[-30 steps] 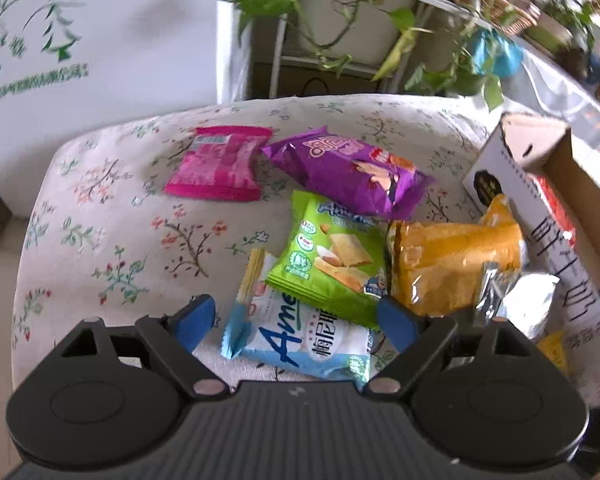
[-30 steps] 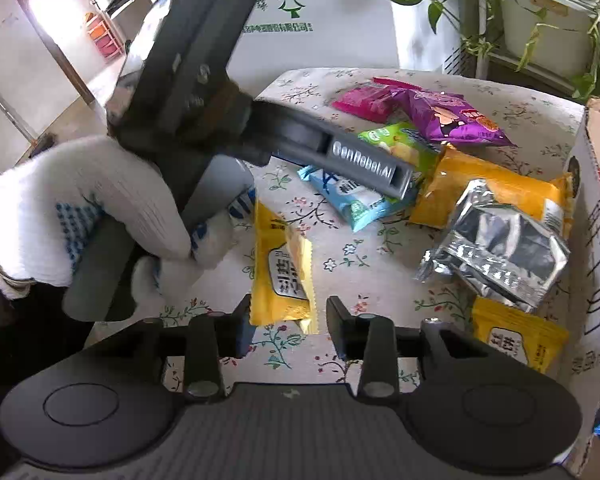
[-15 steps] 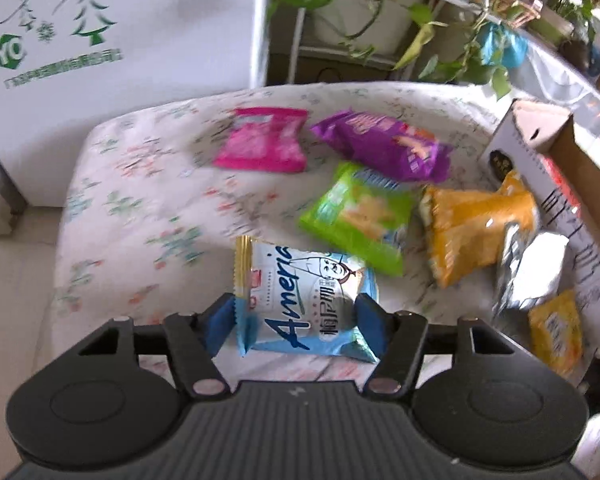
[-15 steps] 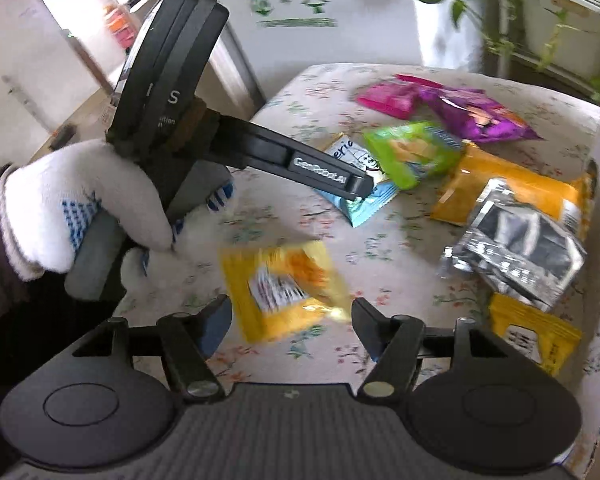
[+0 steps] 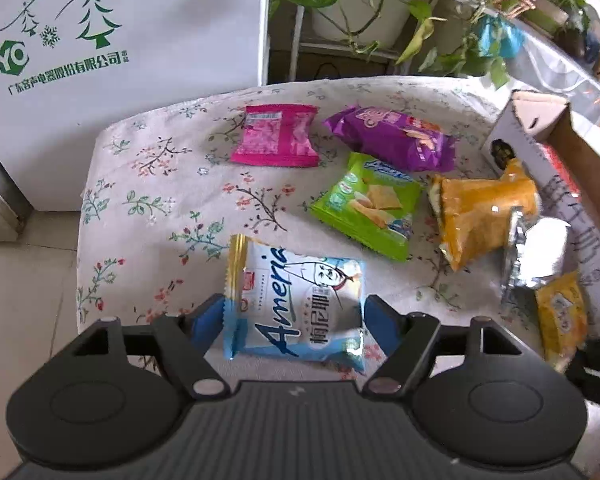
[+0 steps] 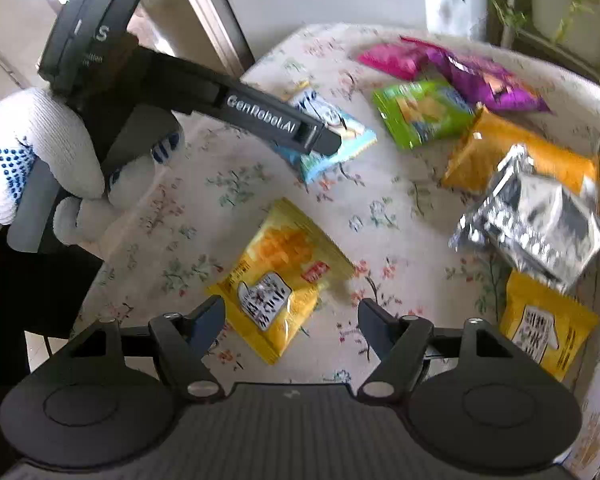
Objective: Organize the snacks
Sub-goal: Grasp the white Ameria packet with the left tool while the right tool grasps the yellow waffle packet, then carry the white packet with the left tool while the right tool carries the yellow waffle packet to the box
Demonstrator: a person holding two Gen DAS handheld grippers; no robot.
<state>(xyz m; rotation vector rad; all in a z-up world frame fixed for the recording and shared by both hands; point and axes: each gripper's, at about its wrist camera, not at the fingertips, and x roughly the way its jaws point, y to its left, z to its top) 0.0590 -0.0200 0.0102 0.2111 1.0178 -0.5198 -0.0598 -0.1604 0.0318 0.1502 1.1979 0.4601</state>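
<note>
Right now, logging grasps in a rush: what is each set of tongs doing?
Left tongs: shut on the blue snack packet.
Right tongs: open, holding nothing; yellow packet lies loose between them.

- Bright, soft daylight; packets cast only faint shadows.
- Glare whitens the silver packet (image 5: 540,256).
- Right wrist view is motion-blurred; left wrist view sharper.
- Fisheye bends and darkens the edges.
</note>
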